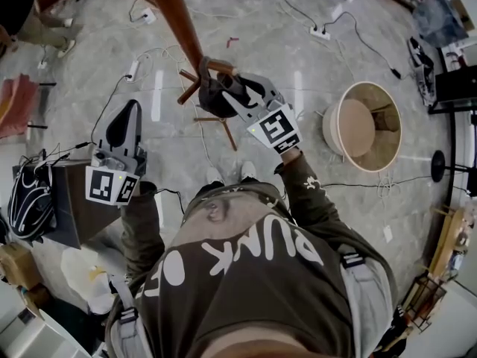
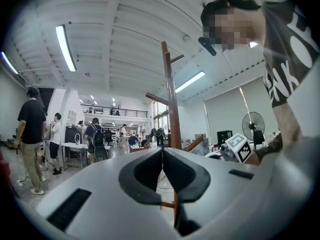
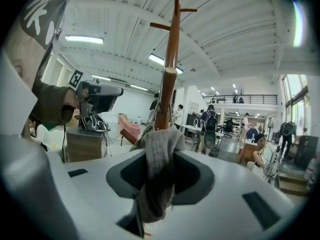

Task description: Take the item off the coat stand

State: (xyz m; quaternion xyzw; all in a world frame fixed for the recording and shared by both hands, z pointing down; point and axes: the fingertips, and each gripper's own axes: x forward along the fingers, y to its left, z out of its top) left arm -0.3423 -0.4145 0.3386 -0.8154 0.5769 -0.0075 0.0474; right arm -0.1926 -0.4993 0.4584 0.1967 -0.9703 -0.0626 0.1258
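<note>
A brown wooden coat stand rises from the marble floor. A dark grey fabric item, perhaps a cap, hangs on one of its pegs. My right gripper reaches in from the right and is shut on it. In the right gripper view the stitched grey fabric is pinched between the jaws of the gripper, just under the peg. My left gripper hangs apart to the left of the stand, shut and empty. In its own view the jaws of the left gripper meet in front of the pole.
A round wooden tub stands right of the stand. Power strips and cables lie on the floor behind it. A dark box with a black bag sits at my left. People stand further off.
</note>
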